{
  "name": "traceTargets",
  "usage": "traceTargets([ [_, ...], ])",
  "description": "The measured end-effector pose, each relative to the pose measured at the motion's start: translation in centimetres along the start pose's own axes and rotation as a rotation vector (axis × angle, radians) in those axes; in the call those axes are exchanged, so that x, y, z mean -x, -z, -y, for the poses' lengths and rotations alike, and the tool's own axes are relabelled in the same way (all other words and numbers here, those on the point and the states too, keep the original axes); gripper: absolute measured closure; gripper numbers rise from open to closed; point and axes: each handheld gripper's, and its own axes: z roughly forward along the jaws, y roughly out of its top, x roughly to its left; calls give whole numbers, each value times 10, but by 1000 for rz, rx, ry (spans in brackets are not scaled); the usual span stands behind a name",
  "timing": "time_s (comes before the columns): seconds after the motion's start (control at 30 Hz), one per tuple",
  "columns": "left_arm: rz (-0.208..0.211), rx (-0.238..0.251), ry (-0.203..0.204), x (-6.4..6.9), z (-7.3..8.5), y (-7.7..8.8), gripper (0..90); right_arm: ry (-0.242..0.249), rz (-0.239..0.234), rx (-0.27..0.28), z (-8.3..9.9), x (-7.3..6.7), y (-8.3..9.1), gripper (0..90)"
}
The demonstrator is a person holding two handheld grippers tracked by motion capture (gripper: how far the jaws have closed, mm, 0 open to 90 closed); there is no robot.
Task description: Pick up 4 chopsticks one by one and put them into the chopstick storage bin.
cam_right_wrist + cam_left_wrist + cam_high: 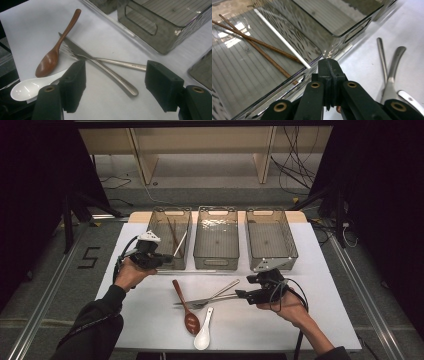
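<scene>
My left gripper [161, 260] hovers at the front right corner of the left bin [170, 210], its jaws shut with nothing between them [329, 66]. Inside that bin lie two brown chopsticks [257, 42] and one white chopstick [282, 38], whose near end rests on the rim just beside my jaw tips. My right gripper [240, 295] stands open low over the table, straddling the handles of a metal knife [75, 47] and fork [120, 63] that cross each other [117, 82]. Its pads touch neither handle.
A brown wooden spoon [186, 307] and a white ceramic spoon [203, 336] lie near the table's front edge, left of the metal pieces. The middle bin [216, 266] and the right bin [272, 262] hold nothing. A white mat [330, 310] covers the table.
</scene>
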Motion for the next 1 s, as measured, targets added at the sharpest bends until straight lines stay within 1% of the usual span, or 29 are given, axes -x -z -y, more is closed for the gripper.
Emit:
traceTargets([
  [0.2, -11, -7, 25, -5, 1, -9, 892, 0, 1, -1, 0, 0, 0, 342],
  [0.3, -21, -9, 29, -6, 0, -14, 893, -1, -1, -1, 0, 0, 0, 343],
  [0.43, -45, -18, 36, -10, -2, -20, 893, -3, 0, -2, 0, 0, 0, 343],
  [0.5, -33, -8, 53, -14, -3, -20, 893, -2, 0, -1, 0, 1, 0, 342],
  [0.57, -57, -5, 46, -15, -6, -18, 893, -2, -2, 2, 0, 1, 0, 343],
  [0.7, -67, 10, 80, -22, -8, -17, 893, -3, -1, 0, 0, 1, 0, 343],
  [0.73, -65, 9, 76, -23, -9, -16, 893, -2, 0, 0, 0, 0, 1, 343],
  [0.83, -62, 27, 68, -21, -10, -10, 892, -3, 0, 3, 0, 1, 1, 342],
  [0.87, -59, 36, 73, -20, -10, -8, 891, -5, 2, 1, 0, 2, 1, 342],
  [0.93, -47, 49, 67, -18, -10, -4, 888, -8, 1, 0, 0, 2, 1, 342],
  [1.0, -23, 48, 41, -14, -9, -1, 836, -2, 0, 3, 0, 1, 1, 342],
])
